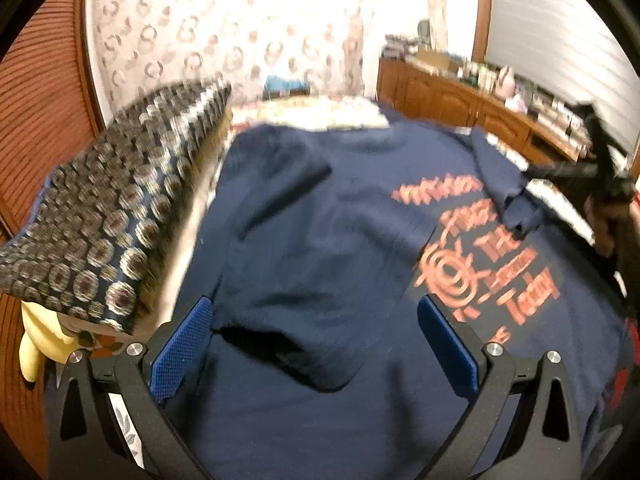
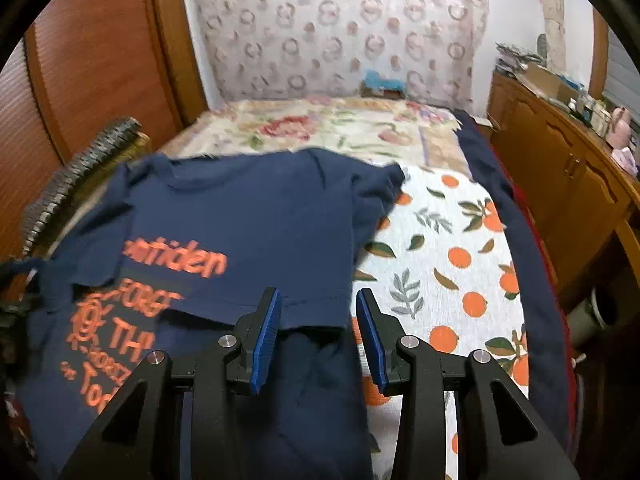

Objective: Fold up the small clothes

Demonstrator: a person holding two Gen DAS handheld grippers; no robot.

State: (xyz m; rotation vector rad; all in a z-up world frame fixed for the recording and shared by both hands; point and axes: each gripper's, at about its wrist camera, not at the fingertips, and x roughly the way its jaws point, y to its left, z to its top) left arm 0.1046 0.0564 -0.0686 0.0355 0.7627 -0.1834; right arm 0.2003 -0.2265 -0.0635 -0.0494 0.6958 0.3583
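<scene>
- I count one navy T-shirt (image 2: 240,216) with orange lettering, spread on the bed (image 2: 436,264) across the left and centre of the right wrist view, one side folded over the print.
- Two claws: my left claw (image 1: 316,344) is released, spread wide over the cloth, gripping nothing; my right claw (image 2: 318,336) stands parted, pads clear of the hem.
- One patterned cushion (image 1: 100,216) at left, one wooden cabinet (image 2: 560,184) at right.

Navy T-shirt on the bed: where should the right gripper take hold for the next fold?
Probably the hem corner of the folded-over flap on the navy T-shirt, just ahead of the open right gripper. It is a free edge beside the orange-print sheet, so come in low from that side.
</scene>
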